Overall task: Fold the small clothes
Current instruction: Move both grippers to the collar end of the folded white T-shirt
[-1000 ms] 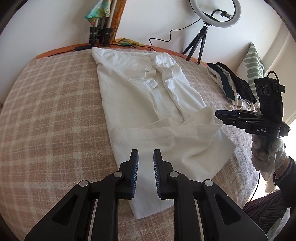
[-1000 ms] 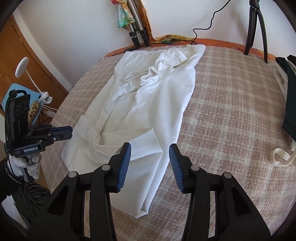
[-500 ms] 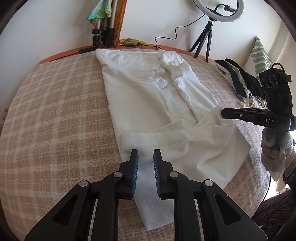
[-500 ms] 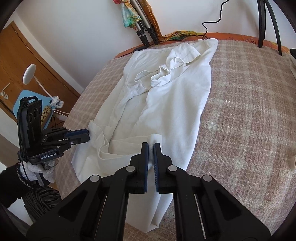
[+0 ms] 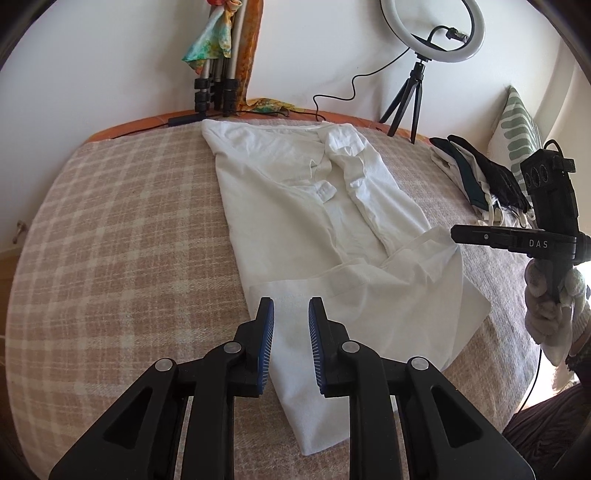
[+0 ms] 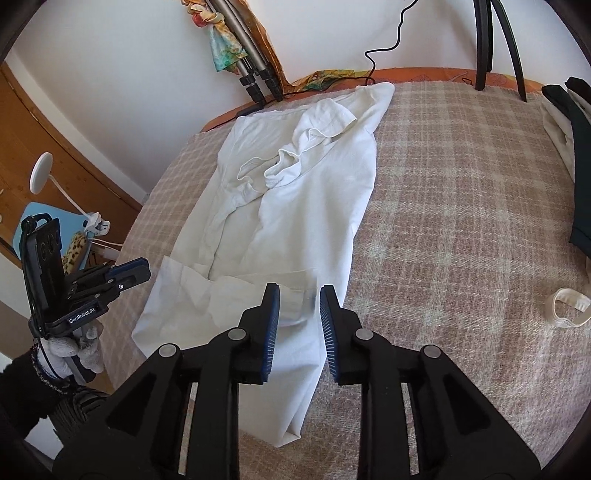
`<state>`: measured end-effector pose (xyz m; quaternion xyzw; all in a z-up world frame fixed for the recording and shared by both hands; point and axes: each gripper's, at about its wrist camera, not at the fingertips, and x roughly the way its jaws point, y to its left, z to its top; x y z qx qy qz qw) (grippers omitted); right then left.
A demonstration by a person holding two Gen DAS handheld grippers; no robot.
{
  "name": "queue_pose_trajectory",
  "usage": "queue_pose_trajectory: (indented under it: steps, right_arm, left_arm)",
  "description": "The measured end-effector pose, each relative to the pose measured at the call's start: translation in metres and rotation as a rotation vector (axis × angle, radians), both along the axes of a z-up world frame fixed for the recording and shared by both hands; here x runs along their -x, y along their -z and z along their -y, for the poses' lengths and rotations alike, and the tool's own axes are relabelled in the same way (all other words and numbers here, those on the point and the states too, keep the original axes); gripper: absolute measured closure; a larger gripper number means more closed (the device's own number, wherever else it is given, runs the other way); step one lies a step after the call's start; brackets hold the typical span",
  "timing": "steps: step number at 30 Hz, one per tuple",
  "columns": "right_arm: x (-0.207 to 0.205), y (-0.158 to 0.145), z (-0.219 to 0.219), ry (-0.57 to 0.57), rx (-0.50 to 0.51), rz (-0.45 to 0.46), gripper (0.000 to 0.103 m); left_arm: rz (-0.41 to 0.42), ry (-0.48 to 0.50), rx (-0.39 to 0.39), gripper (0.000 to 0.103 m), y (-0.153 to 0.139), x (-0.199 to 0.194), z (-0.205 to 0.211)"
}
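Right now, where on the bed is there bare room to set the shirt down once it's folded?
Bare blanket lies left of the white shirt, and a wide patch between the shirt and the dark clothes pile. Crowded: by that pile and the ring light.

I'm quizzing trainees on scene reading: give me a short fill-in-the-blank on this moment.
1. The garment spread on the checked blanket is ____ in colour.
2. The ring light stands on a ____.
3. The right gripper has its jaws ____, gripping nothing.

Missing words: white; tripod; open
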<state>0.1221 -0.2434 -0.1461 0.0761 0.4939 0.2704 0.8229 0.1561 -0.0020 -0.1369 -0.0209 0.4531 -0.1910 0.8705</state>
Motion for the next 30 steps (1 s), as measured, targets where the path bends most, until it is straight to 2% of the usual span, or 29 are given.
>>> queue_pose_trajectory:
  steps: [5,7,11,15,16,17,21,25,27,30]
  right_arm:
    - [0.018,0.004,0.002,-0.011,0.006,-0.06,0.075]
    - [0.032,0.008,0.006,-0.02,0.003,-0.094,0.075]
    - [0.055,0.014,0.009,-0.065,-0.022,-0.115,0.075]
    - [0.061,0.021,-0.002,-0.113,-0.011,-0.122,0.075]
    - [0.061,0.023,-0.005,-0.121,0.002,-0.121,0.08]
    - [0.062,0.025,-0.008,-0.127,0.018,-0.122,0.096]
    - [0.075,0.02,-0.003,-0.136,0.064,-0.111,0.097]
    - [0.082,0.022,0.004,-0.143,0.097,-0.119,0.097]
    - [0.081,0.017,0.003,-0.126,0.148,-0.091,0.097]
    - [0.077,0.001,0.005,-0.104,0.16,-0.014,0.087]
  left_arm:
    - [0.039,0.062,-0.107,0.082,0.001,0.016,0.021]
    - [0.04,0.048,-0.112,0.059,0.003,0.015,0.019]
    - [0.017,0.021,-0.092,0.058,0.008,0.006,0.011]
    - [-0.023,-0.014,-0.061,0.058,0.017,-0.004,0.008]
    - [-0.028,-0.016,-0.057,0.058,0.019,-0.006,0.008]
    - [-0.023,-0.013,-0.071,0.058,0.02,-0.007,0.01]
    - [0.032,-0.02,-0.208,0.057,0.028,-0.007,0.016]
    - [0.047,-0.046,-0.218,0.056,0.026,-0.01,0.011]
    - [0.062,-0.062,-0.212,0.056,0.02,-0.009,0.008]
    - [0.082,-0.045,-0.177,0.056,0.007,-0.006,0.01]
